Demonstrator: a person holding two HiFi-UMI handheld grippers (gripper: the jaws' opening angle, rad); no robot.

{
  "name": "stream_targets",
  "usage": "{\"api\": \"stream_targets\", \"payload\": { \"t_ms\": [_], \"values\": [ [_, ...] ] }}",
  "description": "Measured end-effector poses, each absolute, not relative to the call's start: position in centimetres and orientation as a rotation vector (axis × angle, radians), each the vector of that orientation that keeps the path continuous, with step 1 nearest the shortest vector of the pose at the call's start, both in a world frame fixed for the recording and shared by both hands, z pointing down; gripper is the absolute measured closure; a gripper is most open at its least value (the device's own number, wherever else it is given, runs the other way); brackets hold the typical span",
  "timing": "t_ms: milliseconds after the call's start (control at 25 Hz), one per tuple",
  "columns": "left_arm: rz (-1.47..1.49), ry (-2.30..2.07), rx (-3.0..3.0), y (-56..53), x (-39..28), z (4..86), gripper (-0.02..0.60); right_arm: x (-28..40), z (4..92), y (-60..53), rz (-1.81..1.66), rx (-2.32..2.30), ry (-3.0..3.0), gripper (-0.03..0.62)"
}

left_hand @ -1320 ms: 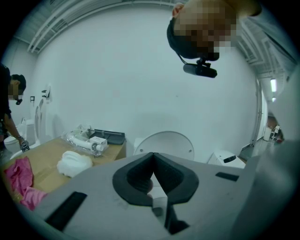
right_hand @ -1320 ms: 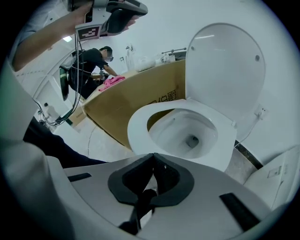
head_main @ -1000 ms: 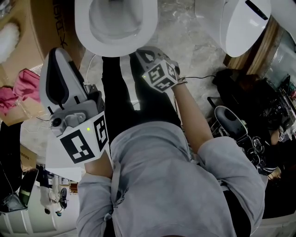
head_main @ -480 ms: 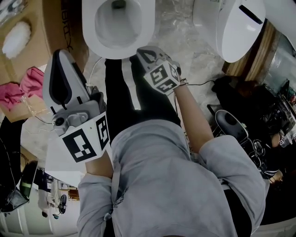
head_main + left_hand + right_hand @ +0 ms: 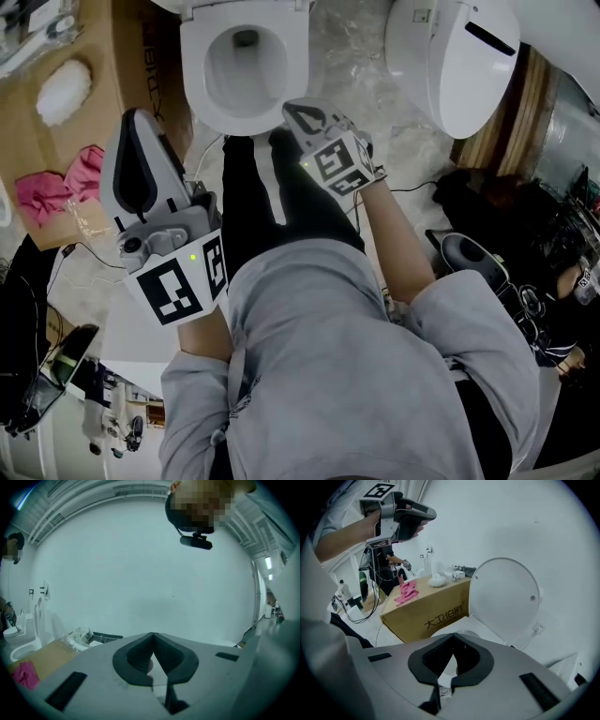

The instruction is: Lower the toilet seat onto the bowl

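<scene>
Marble floor [image 5: 366, 47], toilet bowl [image 5: 246, 122] ahead, toilet seat [image 5: 506, 599] apparently upright. Right gripper [image 5: 452, 638] and left gripper [image 5: 153, 638] both closed, empty. Risk: closed tips slip and the seat slams.

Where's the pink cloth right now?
Head view, left side: the pink cloth lies on top of the cardboard box, left of the toilet bowl.

Grey short-sleeved shirt [image 5: 356, 375], white-striped black trousers [image 5: 246, 202]; grey left claw [image 5: 134, 120] and right claw [image 5: 302, 110] carry black-and-white marker cubes [image 5: 176, 289]
</scene>
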State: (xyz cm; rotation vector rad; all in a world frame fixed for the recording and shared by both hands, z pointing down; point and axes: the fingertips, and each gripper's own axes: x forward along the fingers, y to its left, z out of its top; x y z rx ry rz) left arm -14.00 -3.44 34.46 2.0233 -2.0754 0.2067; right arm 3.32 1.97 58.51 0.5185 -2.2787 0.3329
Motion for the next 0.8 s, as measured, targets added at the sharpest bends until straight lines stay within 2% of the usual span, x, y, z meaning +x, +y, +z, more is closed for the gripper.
{"api": "stream_targets", "payload": {
  "t_ms": [800],
  "values": [
    [0.122,-2.106,2.166,-5.1,-13.9,23.9,0.581,1.8,43.1,-5.3,0.111,0.71,-2.434,0.594]
  ]
}}
